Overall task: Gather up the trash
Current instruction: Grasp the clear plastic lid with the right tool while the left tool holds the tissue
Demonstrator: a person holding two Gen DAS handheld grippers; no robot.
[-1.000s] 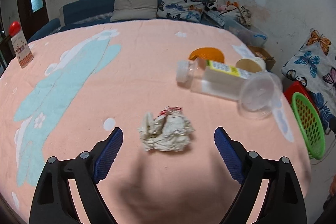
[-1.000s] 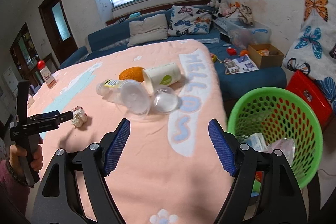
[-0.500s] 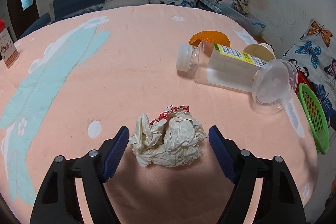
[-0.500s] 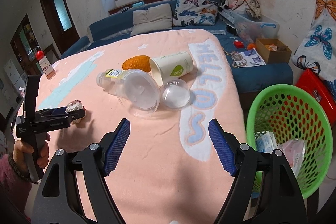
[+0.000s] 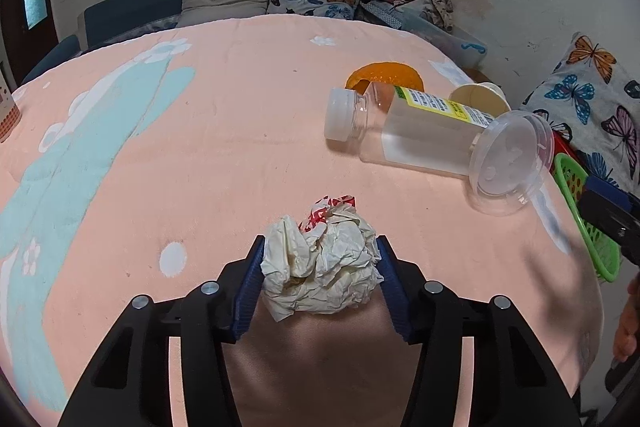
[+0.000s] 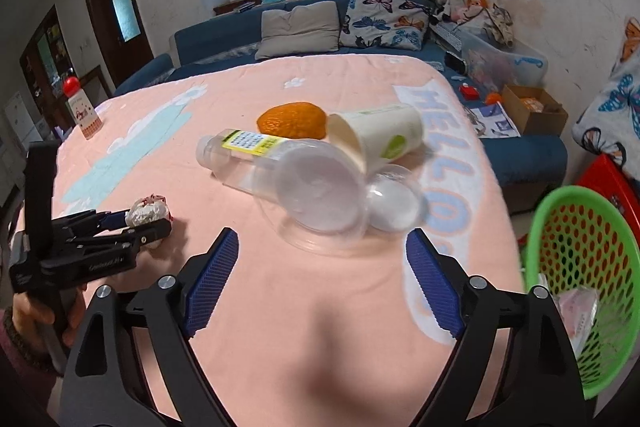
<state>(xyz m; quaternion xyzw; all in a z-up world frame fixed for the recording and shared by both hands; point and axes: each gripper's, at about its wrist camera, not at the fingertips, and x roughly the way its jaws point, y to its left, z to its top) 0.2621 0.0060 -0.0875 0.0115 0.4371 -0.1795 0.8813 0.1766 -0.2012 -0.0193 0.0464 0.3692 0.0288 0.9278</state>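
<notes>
My left gripper (image 5: 320, 255) is shut on a crumpled white paper ball (image 5: 320, 267) with red print, low on the pink table cover (image 5: 240, 131). The ball also shows in the right wrist view (image 6: 148, 213), held by the left gripper (image 6: 132, 223). My right gripper (image 6: 320, 255) is open and empty above the table. Ahead of it lie a clear plastic bottle (image 6: 248, 155), a clear plastic cup (image 6: 320, 199), a clear lid (image 6: 394, 203), a white paper cup (image 6: 380, 137) and an orange peel (image 6: 292, 121). A green trash basket (image 6: 580, 267) stands off the table's right edge.
A red-capped carton (image 6: 82, 111) stands at the table's far left. A blue sofa with pillows (image 6: 300, 27) lies behind the table. Boxes and a red stool (image 6: 600, 179) are on the floor at the right. The basket holds some wrappers (image 6: 576, 311).
My left gripper moved forward around the paper ball and closed on it. My right gripper moved closer to the bottle and cups, staying open.
</notes>
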